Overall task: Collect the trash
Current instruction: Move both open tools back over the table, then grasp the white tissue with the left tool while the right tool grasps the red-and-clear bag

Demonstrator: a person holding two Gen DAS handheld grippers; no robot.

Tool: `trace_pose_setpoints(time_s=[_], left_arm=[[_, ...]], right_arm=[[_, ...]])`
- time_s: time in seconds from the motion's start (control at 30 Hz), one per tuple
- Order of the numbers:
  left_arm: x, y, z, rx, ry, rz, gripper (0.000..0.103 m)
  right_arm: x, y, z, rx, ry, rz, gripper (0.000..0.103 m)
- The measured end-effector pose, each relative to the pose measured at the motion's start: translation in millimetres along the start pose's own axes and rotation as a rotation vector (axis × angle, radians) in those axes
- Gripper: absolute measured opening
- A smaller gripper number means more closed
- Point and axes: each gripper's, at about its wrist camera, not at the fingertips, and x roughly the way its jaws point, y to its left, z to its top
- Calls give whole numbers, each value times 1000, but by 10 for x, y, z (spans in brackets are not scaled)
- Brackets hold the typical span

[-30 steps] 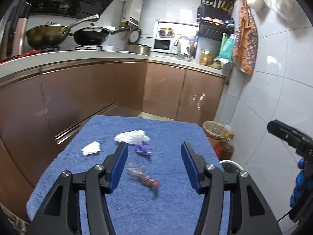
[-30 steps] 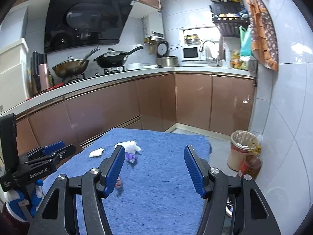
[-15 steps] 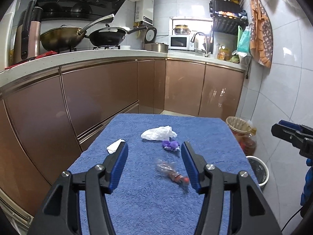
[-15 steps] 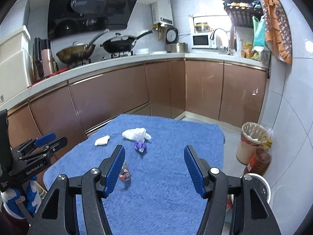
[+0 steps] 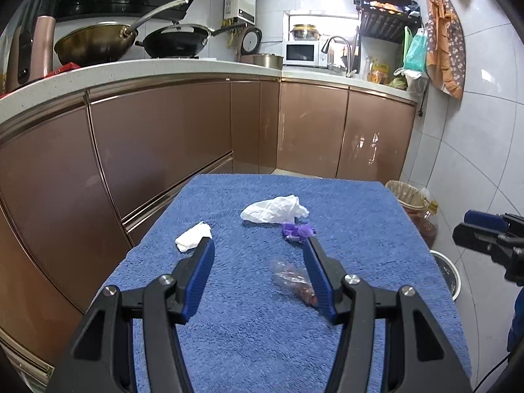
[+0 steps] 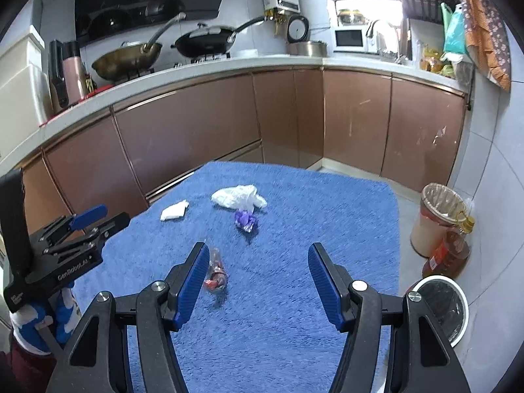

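Judging from what lies on the blue towel [image 5: 249, 334], no trash is collected yet: all 4 pieces rest there, the clear wrapper [image 5: 291, 278] nearest, the purple wrapper [image 5: 297, 231] at 12 o'clock from it, the white plastic bag [image 5: 271, 211] beyond, and the folded tissue [image 5: 193, 236] at 10 o'clock. Both the left gripper [image 5: 258, 245] and the right gripper [image 6: 258, 250] hover with jaws wide apart, holding nothing. A white bin [image 6: 440, 308] stands on the floor at 3 o'clock from the towel, so I think every piece is left to do.

"GenRobot.AI" on left hand-held gripper [image 6: 98, 226] body.
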Motion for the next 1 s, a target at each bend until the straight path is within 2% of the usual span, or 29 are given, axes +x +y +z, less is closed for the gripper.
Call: trace_pose_setpoints(time_s=[0.4,0.53,0.83,1.0], left_arm=[[614,146,-16,5,86,6,55],[830,277,-48,-4,109,12,58],[1238,997,-210,-45,161,34,59],[1517,1380,-210,-50,209,-20,59]], right_arm=[[543,120,-20,-25,106,50,60],[773,224,-35,-61,147,83,60],[1288,365,-117,-118,242,146,60],[1552,450,-178,-147,284,188,60]])
